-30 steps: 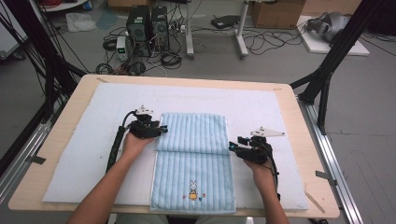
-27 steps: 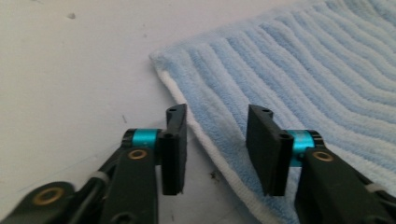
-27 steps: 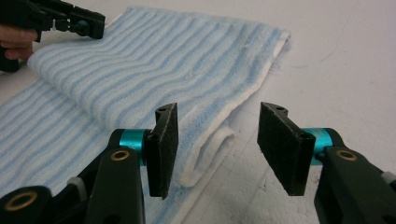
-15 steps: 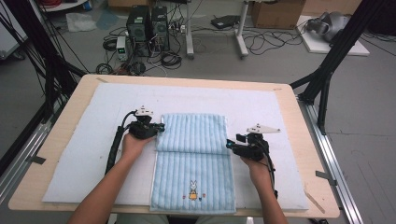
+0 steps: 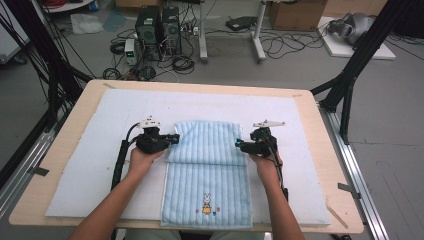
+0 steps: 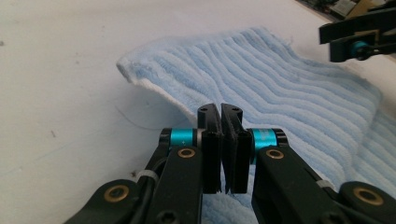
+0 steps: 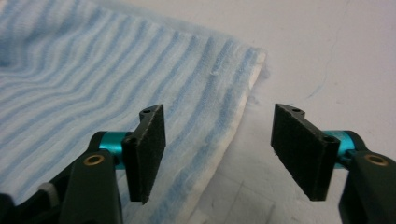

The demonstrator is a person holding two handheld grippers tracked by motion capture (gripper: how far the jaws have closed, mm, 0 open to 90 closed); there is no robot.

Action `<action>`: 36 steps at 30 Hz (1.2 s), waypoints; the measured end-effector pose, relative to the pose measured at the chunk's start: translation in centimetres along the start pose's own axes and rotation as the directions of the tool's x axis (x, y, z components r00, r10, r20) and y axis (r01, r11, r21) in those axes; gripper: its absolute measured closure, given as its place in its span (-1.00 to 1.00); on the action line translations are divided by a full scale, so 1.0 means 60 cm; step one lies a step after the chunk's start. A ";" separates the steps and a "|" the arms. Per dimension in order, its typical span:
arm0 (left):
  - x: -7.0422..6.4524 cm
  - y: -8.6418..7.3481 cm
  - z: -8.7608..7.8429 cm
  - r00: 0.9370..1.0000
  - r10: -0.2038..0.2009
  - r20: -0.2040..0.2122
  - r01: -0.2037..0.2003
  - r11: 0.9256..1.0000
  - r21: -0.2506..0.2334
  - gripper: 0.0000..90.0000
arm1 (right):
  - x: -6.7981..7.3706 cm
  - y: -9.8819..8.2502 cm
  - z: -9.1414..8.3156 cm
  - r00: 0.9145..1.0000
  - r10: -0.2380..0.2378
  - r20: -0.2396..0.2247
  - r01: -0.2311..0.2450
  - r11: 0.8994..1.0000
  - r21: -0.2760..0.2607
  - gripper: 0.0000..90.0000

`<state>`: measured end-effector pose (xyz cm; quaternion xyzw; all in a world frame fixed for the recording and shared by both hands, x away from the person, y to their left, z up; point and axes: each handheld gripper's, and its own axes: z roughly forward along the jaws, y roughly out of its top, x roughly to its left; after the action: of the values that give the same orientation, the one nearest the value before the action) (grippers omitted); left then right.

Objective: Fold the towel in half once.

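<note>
Towel [image 5: 209, 172], pale blue with ribbed stripes, lies at the centre of the high view on a white mat [image 5: 90, 165] that covers most of a wooden table [image 5: 75, 97]; its far part is folded over toward the person, making a doubled band across the middle of the frame, and the near part lies flat with a small rabbit picture [image 5: 206, 204] close to the bottom edge. Beyond the table, in the upper part of the frame, the floor holds two black computer boxes [image 5: 157, 22] and loose cables [image 5: 280, 42]. At the left edge of the folded band sits the left gripper [image 5: 172, 138], held by the person's left hand [image 5: 142, 159]; in the left gripper view its jaws stand pressed together at the towel's [image 6: 280, 93] edge, with a sliver of cloth seemingly pinched between the pads [image 6: 211, 154], though the grip itself is hard to make out. At the right edge of the band sits the right gripper [image 5: 241, 146] in the right hand [image 5: 266, 167]; its jaws have just been opening and stand wide apart, one pad [image 7: 148, 149] over the towel's [image 7: 93, 74] striped edge, the other over bare mat [image 7: 327, 56], neither pressing on the cloth.
</note>
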<state>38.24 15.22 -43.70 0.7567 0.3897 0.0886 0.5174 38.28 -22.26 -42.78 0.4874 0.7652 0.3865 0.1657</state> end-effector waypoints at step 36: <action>-0.024 0.002 -0.077 0.996 -0.034 0.088 0.042 0.996 -0.085 0.92 | 0.045 -0.012 -0.068 0.991 -0.109 -0.074 0.103 0.991 -0.083 0.90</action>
<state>34.85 17.55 -41.11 0.7292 0.3770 0.0626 0.5676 34.01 -21.82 -40.34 0.4234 0.7801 0.4261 0.1751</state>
